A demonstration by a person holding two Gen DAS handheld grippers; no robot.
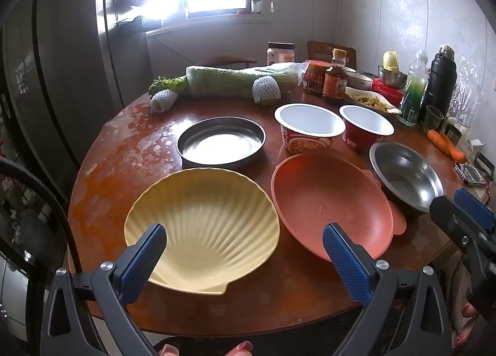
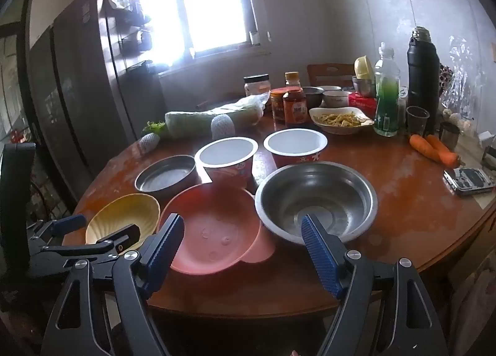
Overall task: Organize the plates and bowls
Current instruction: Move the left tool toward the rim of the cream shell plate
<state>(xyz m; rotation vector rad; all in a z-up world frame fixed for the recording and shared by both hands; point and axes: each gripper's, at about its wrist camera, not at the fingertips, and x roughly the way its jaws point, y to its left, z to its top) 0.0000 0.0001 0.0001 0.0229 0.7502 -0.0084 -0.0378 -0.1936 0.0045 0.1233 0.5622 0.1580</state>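
Note:
A cream shell-shaped plate [image 1: 204, 226] [image 2: 124, 216] lies at the table's near edge, with a pink plate [image 1: 331, 201] [image 2: 217, 229] to its right, tilted against a steel bowl [image 1: 406, 176] [image 2: 316, 198]. Behind them sit a round steel pan [image 1: 221, 142] [image 2: 166, 173] and two empty red noodle cups [image 1: 308, 128] [image 1: 365, 126] [image 2: 228, 159] [image 2: 294, 145]. My left gripper [image 1: 245, 239] hovers open above the near edge, between the shell plate and pink plate. My right gripper [image 2: 241, 226] is open over the pink plate's near side, holding nothing.
On the far side of the round wooden table [image 1: 272, 287] lie a wrapped cabbage [image 1: 238, 80], sauce jars [image 1: 334, 77], a dish of food [image 2: 339, 119], a green bottle [image 2: 386, 102], a black flask [image 2: 423, 77], carrots [image 2: 432, 147] and a phone [image 2: 469, 181]. A fridge [image 1: 62, 77] stands to the left.

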